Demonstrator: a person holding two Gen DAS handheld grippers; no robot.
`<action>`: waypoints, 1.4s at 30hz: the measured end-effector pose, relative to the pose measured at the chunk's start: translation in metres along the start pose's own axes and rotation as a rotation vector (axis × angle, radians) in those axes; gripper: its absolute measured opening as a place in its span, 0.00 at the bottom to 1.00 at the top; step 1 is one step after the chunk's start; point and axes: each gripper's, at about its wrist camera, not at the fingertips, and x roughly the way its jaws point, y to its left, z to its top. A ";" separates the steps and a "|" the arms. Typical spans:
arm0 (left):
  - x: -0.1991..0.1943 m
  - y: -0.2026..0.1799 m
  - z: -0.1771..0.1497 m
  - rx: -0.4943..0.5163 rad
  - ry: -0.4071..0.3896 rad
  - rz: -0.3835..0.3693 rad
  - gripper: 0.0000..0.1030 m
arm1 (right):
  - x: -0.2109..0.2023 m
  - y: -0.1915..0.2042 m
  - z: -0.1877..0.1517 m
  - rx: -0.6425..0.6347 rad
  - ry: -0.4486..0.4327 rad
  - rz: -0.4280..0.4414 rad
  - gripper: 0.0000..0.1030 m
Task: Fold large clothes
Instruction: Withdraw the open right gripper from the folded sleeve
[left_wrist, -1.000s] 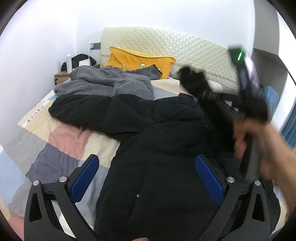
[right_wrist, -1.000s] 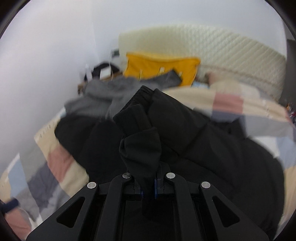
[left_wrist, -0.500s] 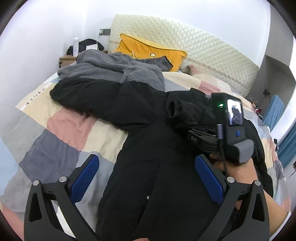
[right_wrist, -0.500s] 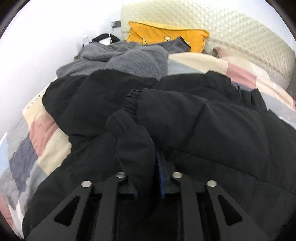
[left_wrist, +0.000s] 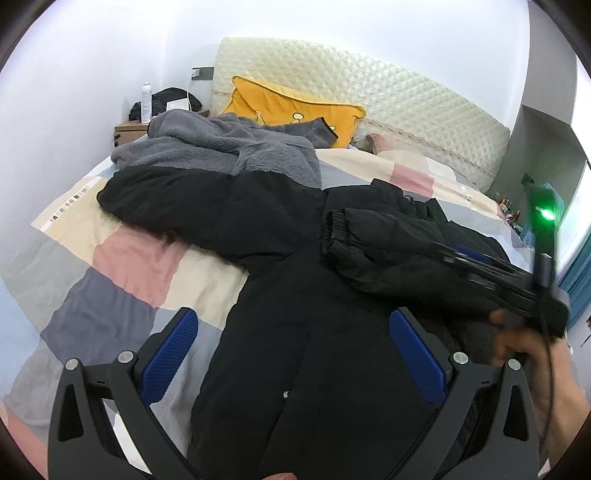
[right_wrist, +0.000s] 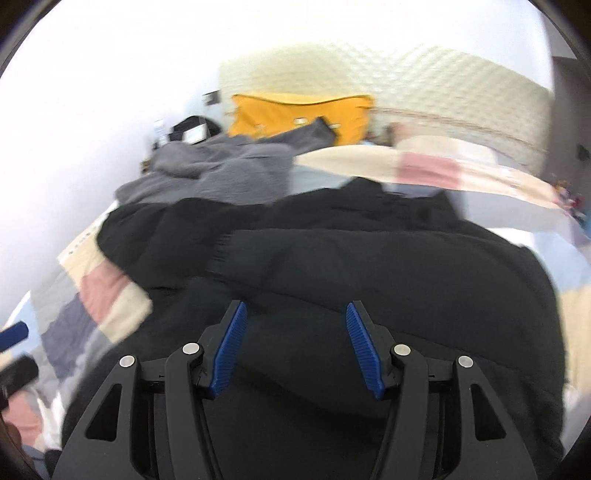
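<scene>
Right wrist view blurred; black jacket (left_wrist: 306, 332) hem cut off at near bed edge | right gripper (right_wrist: 293, 341) jaws just opened, nothing between | left gripper (left_wrist: 291, 360) wide open, empty, over jacket | jacket body runs near-to-far up bed (left_wrist: 122, 258); sleeve (left_wrist: 373, 251) folded across chest, cuff toward left edge | grey fleece (left_wrist: 221, 151) beyond, by headboard.

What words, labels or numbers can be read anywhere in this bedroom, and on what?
None can be read.
Yellow pillow: small printed motifs, no legible text.
White bottle on the bedside table: label too small.
Strip of small marks along the patchwork bedspread edge: too small to read.
Device on the right gripper: only a green light, no text.
</scene>
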 end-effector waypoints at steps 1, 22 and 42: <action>0.001 -0.002 -0.001 0.003 0.005 -0.003 1.00 | -0.008 -0.012 -0.004 0.009 -0.009 -0.028 0.53; 0.003 -0.055 -0.023 0.167 -0.017 -0.009 1.00 | -0.059 -0.166 -0.098 0.247 -0.058 -0.225 0.71; 0.019 -0.061 -0.032 0.178 0.025 -0.004 1.00 | -0.032 -0.228 -0.118 0.387 -0.009 -0.351 0.81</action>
